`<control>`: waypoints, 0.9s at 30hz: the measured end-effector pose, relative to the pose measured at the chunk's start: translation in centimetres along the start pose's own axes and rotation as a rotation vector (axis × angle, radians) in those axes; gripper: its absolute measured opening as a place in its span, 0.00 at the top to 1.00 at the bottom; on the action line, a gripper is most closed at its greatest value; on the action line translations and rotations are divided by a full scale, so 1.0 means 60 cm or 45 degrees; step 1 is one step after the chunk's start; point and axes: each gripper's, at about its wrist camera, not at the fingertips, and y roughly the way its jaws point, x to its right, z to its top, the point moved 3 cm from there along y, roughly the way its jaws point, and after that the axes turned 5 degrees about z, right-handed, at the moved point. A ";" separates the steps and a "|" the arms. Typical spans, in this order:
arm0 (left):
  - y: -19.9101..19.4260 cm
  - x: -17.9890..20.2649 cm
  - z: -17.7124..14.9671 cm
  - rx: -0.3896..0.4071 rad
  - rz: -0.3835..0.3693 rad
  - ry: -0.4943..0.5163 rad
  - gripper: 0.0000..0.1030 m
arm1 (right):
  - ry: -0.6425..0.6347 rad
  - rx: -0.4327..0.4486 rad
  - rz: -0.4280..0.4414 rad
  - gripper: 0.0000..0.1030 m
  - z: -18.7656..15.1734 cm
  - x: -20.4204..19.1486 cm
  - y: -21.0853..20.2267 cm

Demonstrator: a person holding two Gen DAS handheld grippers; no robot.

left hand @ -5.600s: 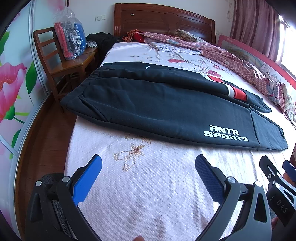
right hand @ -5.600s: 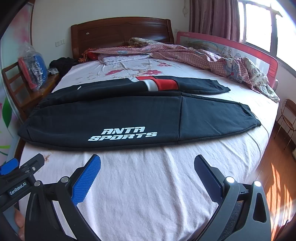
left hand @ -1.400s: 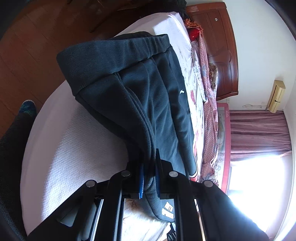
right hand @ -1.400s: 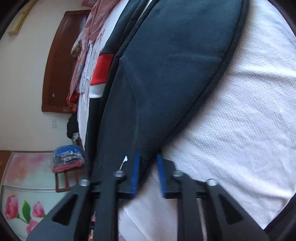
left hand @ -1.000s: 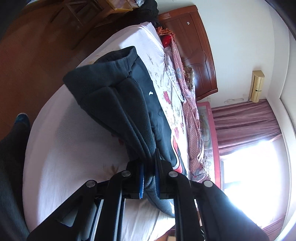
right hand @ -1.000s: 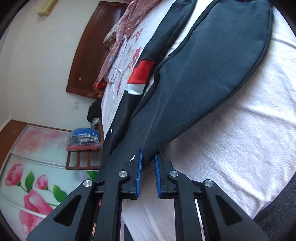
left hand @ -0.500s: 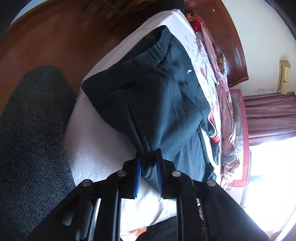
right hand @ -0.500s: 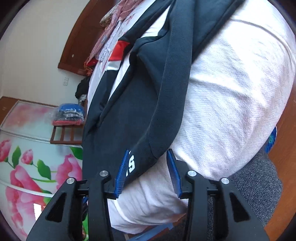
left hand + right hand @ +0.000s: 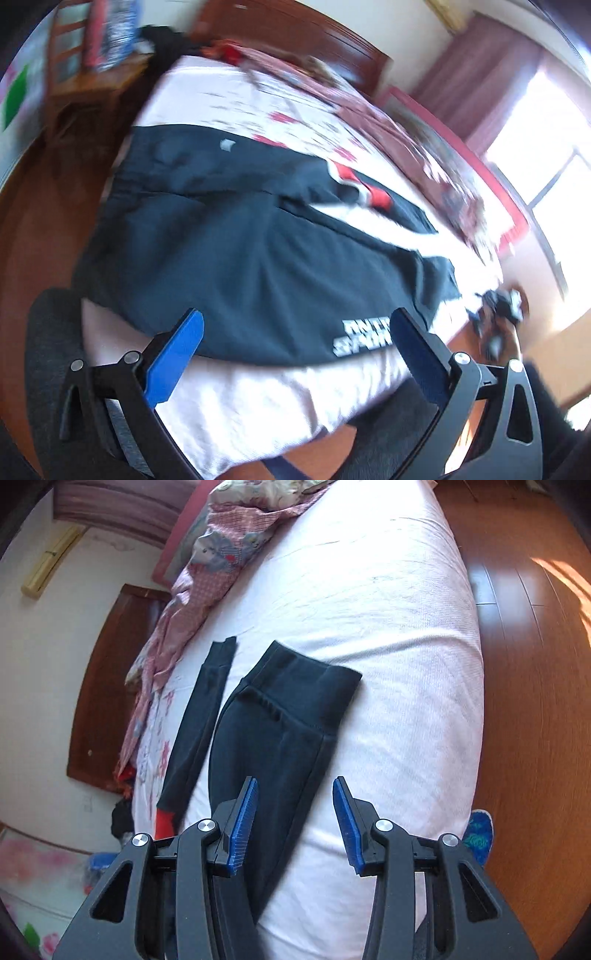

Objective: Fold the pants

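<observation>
Both grippers had just let go of the dark navy cotton sweatpants with a white printed logo. Half a second earlier the left gripper was clenched on a fold of the cloth near the waist, and the right gripper was already opening beside the leg with the logo. At this moment the jaws of both stood wide apart and held nothing.

The sweatpants lay on the white textured bed sheet, close to the near edge of the mattress. In the left wrist view, which was blurred by motion, the garment was spread flat, with the logo near the right blue finger pad and a red and white band on the far leg. A strip of sheet showed between the two legs, so they were not lying one on the other. In the right wrist view the ribbed cuff of the near leg pointed away from the camera, and the far leg lay just beside it, apart.

My judgement is that the garment was pulled nearer to the person and laid down, but no real fold was made yet. The next grasp probably needs to take one leg and bring it over the other. The pink patterned quilt stayed well apart from the work.
</observation>
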 end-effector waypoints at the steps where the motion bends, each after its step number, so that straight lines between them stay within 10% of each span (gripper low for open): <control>1: 0.000 0.014 -0.004 -0.016 0.000 0.061 0.02 | 0.011 0.010 -0.050 0.59 0.003 0.001 0.008; 8: 0.007 0.015 -0.017 -0.110 0.034 0.053 0.02 | -0.088 0.002 -0.148 0.60 0.009 -0.012 0.058; 10: 0.023 0.009 -0.021 -0.127 0.059 0.008 0.02 | -0.198 -0.005 -0.206 0.94 0.008 -0.024 0.063; 11: 0.023 0.002 -0.022 -0.136 0.064 -0.018 0.02 | -0.258 0.000 -0.242 0.94 0.009 -0.034 0.065; 18: 0.056 -0.019 -0.023 -0.185 0.091 -0.089 0.02 | -0.681 0.210 -0.370 0.95 0.026 -0.119 -0.040; 23: 0.069 -0.017 -0.029 -0.235 0.090 -0.090 0.02 | -0.610 0.140 -0.475 0.95 0.073 -0.024 -0.056; 27: 0.087 -0.020 -0.039 -0.302 0.105 -0.108 0.02 | -0.509 0.083 -0.657 0.68 0.070 0.059 -0.023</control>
